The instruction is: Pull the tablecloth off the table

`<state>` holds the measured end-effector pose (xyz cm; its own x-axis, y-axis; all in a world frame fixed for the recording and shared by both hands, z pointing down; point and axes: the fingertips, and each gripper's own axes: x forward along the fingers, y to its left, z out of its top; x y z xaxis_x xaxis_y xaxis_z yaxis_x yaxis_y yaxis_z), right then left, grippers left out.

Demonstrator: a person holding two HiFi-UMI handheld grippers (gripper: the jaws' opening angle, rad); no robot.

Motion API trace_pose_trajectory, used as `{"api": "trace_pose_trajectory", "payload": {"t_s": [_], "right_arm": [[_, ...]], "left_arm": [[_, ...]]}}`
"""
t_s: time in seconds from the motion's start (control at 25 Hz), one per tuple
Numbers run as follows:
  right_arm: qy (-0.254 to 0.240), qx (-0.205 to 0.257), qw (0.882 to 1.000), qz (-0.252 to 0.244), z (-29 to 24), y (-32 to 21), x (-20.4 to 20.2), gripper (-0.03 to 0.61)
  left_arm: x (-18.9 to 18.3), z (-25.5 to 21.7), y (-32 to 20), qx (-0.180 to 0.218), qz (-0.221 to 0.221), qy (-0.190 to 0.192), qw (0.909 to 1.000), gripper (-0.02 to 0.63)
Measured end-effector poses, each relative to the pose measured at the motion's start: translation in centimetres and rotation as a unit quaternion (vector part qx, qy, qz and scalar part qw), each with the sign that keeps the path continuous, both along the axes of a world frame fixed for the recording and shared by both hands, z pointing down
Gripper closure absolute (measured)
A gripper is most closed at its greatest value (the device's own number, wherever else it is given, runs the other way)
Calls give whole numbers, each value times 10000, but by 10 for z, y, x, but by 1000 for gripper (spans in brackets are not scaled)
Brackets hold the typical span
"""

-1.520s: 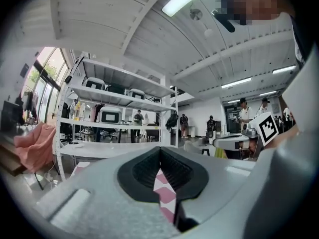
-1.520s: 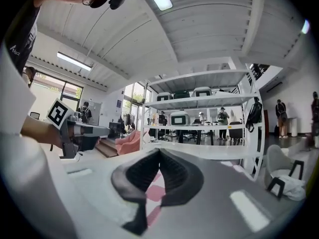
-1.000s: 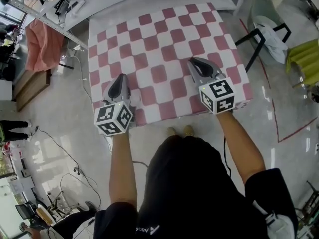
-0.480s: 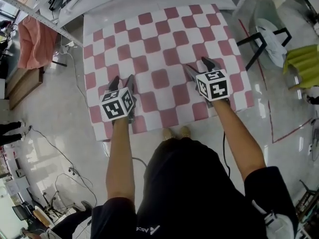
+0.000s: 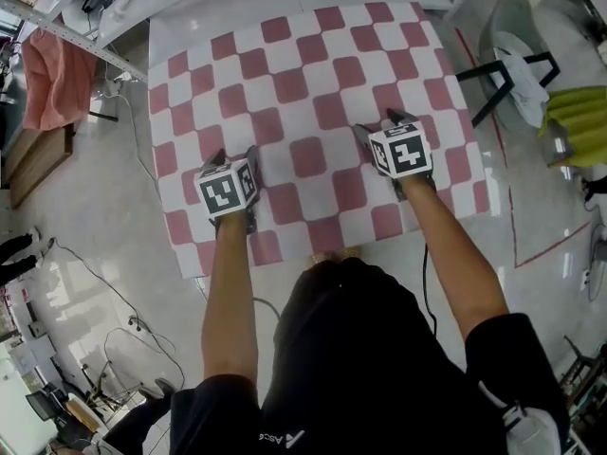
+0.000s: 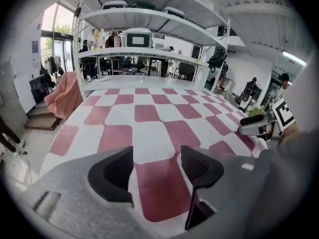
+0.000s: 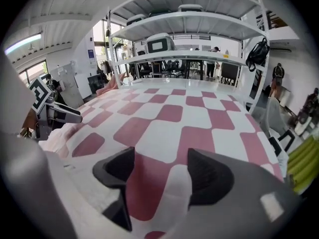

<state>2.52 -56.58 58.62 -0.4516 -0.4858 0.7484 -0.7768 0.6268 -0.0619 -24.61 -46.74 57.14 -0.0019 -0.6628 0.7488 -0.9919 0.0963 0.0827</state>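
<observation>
A red-and-white checked tablecloth (image 5: 303, 64) lies flat over the table, hanging over its near edge. A bare white strip of table (image 5: 247, 8) shows at the far side. My left gripper (image 5: 233, 154) sits low over the cloth's near left part. Its jaws are opening, with only flat cloth (image 6: 149, 113) below them in the left gripper view (image 6: 157, 158). My right gripper (image 5: 377, 123) is over the near right part, its jaws also opening. In the right gripper view (image 7: 159, 166) a low fold of cloth (image 7: 177, 183) rises between the pads, which do not press on it.
A pink cloth (image 5: 52, 79) hangs at the far left. At the right stand a black chair with a white bag (image 5: 512, 69) and a yellow-green thing (image 5: 579, 112). Cables (image 5: 123, 320) trail on the floor. A white shelf unit (image 6: 149, 54) stands behind the table.
Both grippers went from shut at the cloth's near edge to open. They now stand further in over the cloth, and the cloth lies flatter.
</observation>
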Motion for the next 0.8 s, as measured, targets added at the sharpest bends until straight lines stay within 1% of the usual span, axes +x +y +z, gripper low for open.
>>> {"api": "trace_pose_trajectory", "payload": {"t_s": [0.16,0.28,0.4,0.48,0.6,0.8], "right_arm": [[200,-167,9996,53,10,-1,-2,249],[242,-140,9996,98,10,-2,-5,250],[216,-80,9997,98,12,-1,-4,259],[196,-61,9998,50,11,-1,-5,282],[190,-53,9998,-49,10,-1,-11,336],[163,-19,9998,-125,9,1,-17,426]], "left_arm": [[2,21,2,-415,42,51,9991,327],[1,25,0,-505,71,16,9987,325],[3,25,-1,-488,150,-49,9987,328],[6,21,-3,-444,278,-150,9985,356],[11,20,-7,-428,434,-216,9979,402],[17,18,-12,-393,643,-294,9967,451]]}}
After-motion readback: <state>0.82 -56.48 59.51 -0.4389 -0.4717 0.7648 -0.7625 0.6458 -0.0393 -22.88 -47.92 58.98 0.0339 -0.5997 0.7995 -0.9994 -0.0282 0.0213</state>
